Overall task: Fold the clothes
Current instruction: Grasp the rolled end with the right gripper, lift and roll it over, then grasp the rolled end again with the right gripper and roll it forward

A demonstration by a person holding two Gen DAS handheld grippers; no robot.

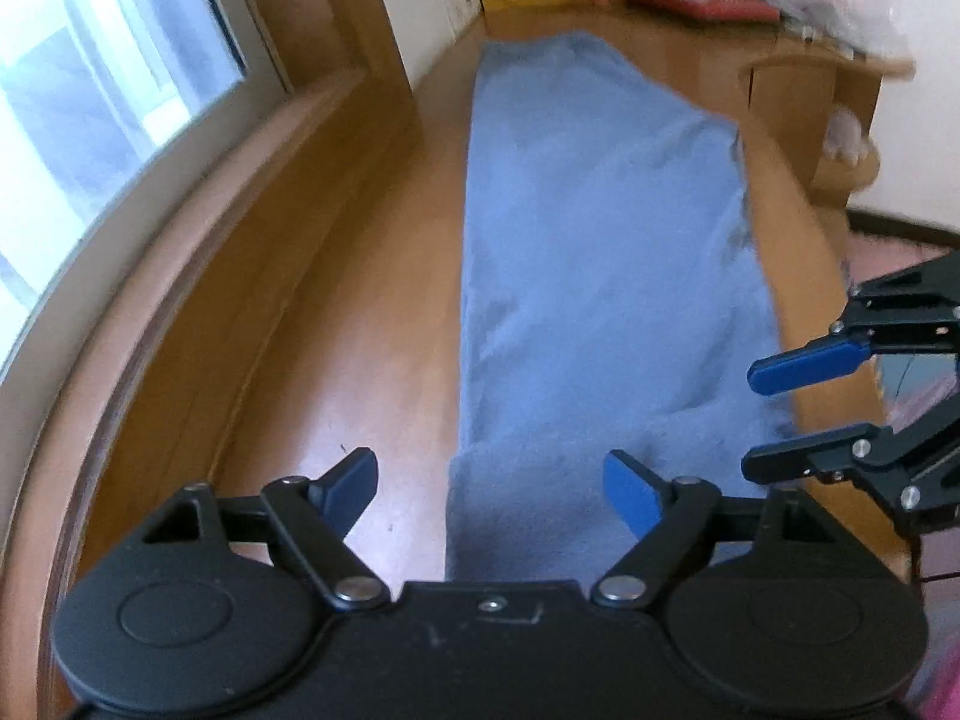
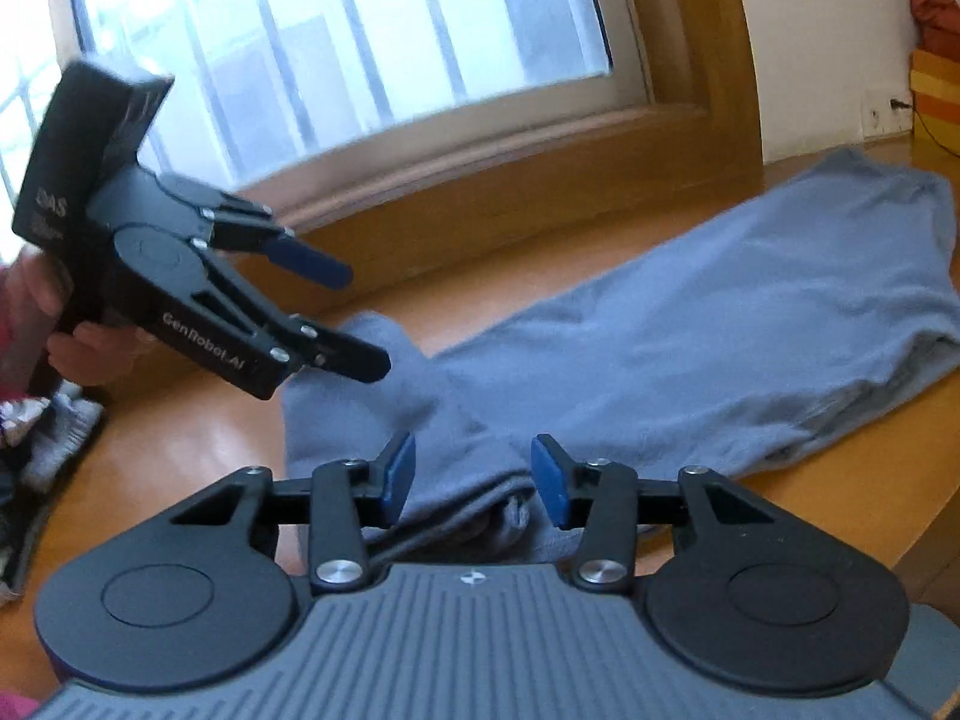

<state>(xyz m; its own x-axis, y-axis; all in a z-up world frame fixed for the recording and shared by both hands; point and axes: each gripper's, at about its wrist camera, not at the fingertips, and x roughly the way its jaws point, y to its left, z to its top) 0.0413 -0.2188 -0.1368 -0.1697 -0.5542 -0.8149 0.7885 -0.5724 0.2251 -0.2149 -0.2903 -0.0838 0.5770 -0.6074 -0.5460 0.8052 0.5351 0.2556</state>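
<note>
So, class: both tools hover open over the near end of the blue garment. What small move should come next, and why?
Probably lower both tools and close them on the near end of the blue garment. It lies flat along the wooden surface, and the left tool and right tool are open above that end, holding nothing.

Each wrist view looked forward past its own fingers, close above the cloth [image 1: 600, 252], which both shared; each saw the other gripper.
</note>
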